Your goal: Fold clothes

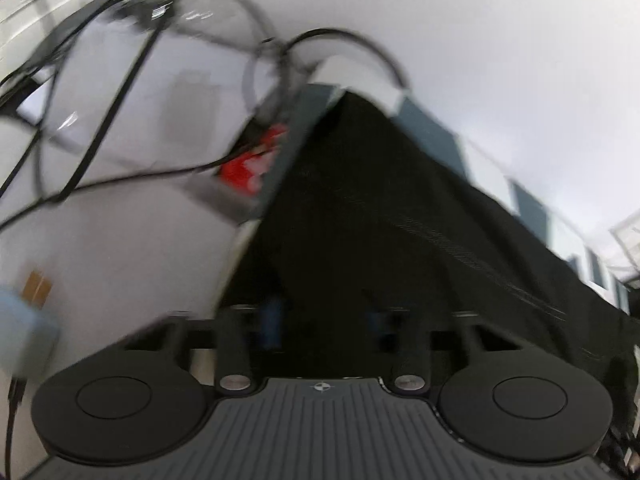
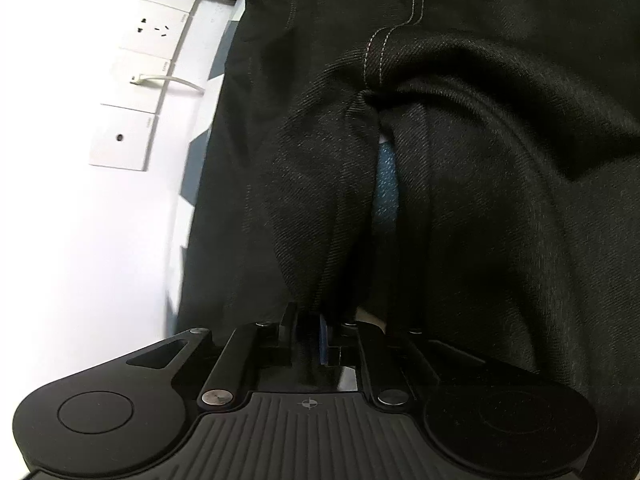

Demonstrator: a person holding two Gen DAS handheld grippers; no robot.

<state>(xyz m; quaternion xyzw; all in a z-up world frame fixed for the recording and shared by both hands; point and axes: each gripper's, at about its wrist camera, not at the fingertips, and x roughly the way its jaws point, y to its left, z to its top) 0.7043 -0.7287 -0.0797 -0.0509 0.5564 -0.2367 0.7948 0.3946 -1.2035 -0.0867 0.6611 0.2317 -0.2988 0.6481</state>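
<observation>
— On the tabletop (image 2: pixel 80 240) in front of us lie the black denim trousers (image 2: pixel 460 220), spread across its white top with the pale double stitching (image 2: pixel 416 0) toward the far end. Do we hold them?

— Our right gripper (image 2: pixel 326 332) does: its jaws are nearly together, clamped on a bunched fold of the denim, and a blue pad (image 2: pixel 386 184) shows through the gap in the cloth.

— And our left gripper (image 1: pixel 322 316)?

— Its view is blurred. We see the black cloth (image 1: pixel 380 220) rising in a taut peak straight from its jaws, which have closed onto it.

— What lies beside us?

— White wall sockets (image 2: pixel 140 80) with a white plug cable (image 2: pixel 168 80) on one side; black cables (image 1: pixel 120 80) and something red (image 1: pixel 248 164) on the other.
</observation>
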